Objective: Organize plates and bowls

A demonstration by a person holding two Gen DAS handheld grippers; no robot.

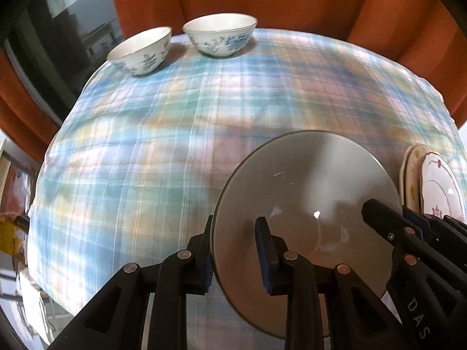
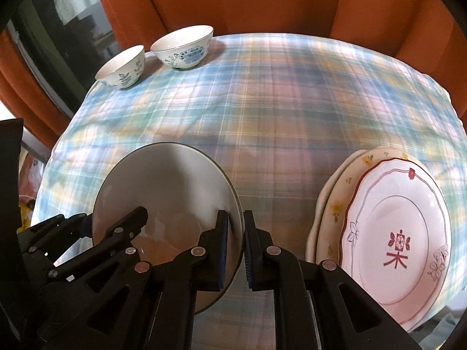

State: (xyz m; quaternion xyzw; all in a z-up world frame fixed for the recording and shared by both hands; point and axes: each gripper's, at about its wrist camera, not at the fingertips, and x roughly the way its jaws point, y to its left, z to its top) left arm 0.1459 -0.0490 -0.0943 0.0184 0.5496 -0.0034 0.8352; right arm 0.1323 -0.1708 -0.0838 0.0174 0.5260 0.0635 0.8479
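The left gripper [image 1: 236,256] and the right gripper [image 2: 236,248] each straddle an opposite rim of the plain grey glazed bowl [image 2: 163,192]; the right clamps it, while the left's pads seem slightly parted. Beyond the fingers stand two blue-flowered white bowls [image 1: 178,43]; right of them lie stacked floral plates [image 2: 391,233].

The left gripper [image 1: 236,253] and right gripper [image 2: 236,248] each straddle opposite rims of the big bowl [image 2: 166,195]. Just right of the right gripper sits the plate stack [image 2: 391,233], top plate on two beneath. Far ahead and to the left, two small bowls [image 1: 140,51] [image 1: 220,35] stand side by side on the tablecloth [image 2: 277,102].
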